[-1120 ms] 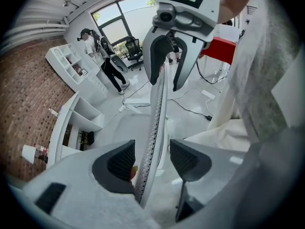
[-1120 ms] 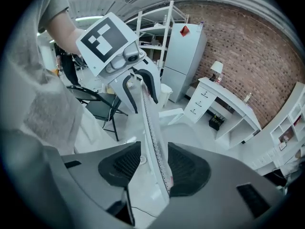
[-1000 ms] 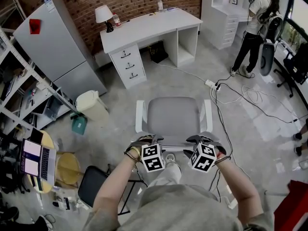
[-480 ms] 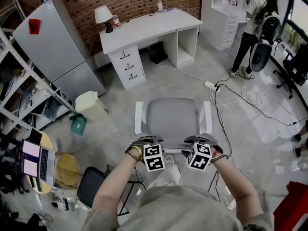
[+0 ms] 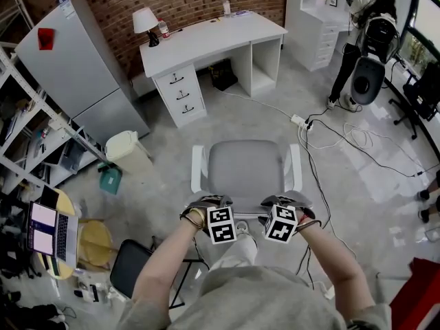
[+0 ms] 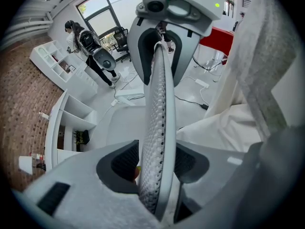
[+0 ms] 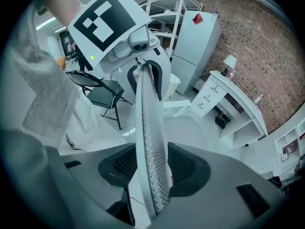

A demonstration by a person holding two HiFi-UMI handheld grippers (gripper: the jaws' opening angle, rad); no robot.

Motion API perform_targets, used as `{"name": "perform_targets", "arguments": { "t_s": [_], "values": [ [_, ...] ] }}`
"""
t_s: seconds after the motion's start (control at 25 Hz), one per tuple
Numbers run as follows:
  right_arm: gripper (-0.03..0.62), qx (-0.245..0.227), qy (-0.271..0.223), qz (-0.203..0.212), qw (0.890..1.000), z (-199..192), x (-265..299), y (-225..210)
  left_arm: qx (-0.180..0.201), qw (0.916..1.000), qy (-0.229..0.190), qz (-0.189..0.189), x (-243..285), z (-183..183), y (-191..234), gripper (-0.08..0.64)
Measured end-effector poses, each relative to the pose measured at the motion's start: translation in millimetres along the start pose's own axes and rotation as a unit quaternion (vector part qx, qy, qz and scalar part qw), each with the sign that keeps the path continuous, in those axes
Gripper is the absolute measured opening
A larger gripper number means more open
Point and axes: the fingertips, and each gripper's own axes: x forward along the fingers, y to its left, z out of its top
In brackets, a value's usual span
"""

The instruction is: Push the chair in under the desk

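The grey office chair [image 5: 246,167] with white armrests stands on the floor facing the white desk [image 5: 206,36], well short of it. Both grippers straddle the top edge of its backrest. In the left gripper view the mesh backrest [image 6: 159,104] runs between the jaws of my left gripper [image 6: 157,163] [image 5: 218,215], which have just been closing round it; I see no firm press of the pads. My right gripper [image 7: 152,168] [image 5: 278,215] has the backrest edge [image 7: 150,123] between its pads in the same way.
The desk has a drawer unit [image 5: 180,91] on its left and an open knee space on its right. A power strip with cables [image 5: 300,121] lies right of the chair. A bin [image 5: 127,150], a folding chair [image 5: 134,267], and a person [image 5: 361,33] with another chair.
Both grippers have sunk a little further over the backrest's top edge. The person at the back right has shifted with the other chair.
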Motion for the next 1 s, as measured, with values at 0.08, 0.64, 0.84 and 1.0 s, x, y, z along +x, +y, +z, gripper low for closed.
{"name": "perform_targets", "arguments": {
  "t_s": [0.08, 0.64, 0.84, 1.0],
  "values": [
    [0.156, -0.004, 0.004, 0.000, 1.000, -1, 3, 0, 0.001, 1.0000, 0.003, 0.000, 3, -1, 0, 0.189],
    [0.074, -0.066, 0.035, -0.044, 0.996, -6, 11, -2, 0.010, 0.9990, 0.034, 0.026, 10, -8, 6, 0.092],
    [0.048, -0.094, 0.039, -0.055, 0.993, -7, 12, 0, 0.018, 0.9988, 0.036, 0.026, 10, -9, 5, 0.074],
    [0.029, -0.115, 0.038, -0.064, 0.991, -7, 14, 1, 0.033, 0.9983, 0.038, 0.029, 11, -10, 4, 0.049]
  ]
}}
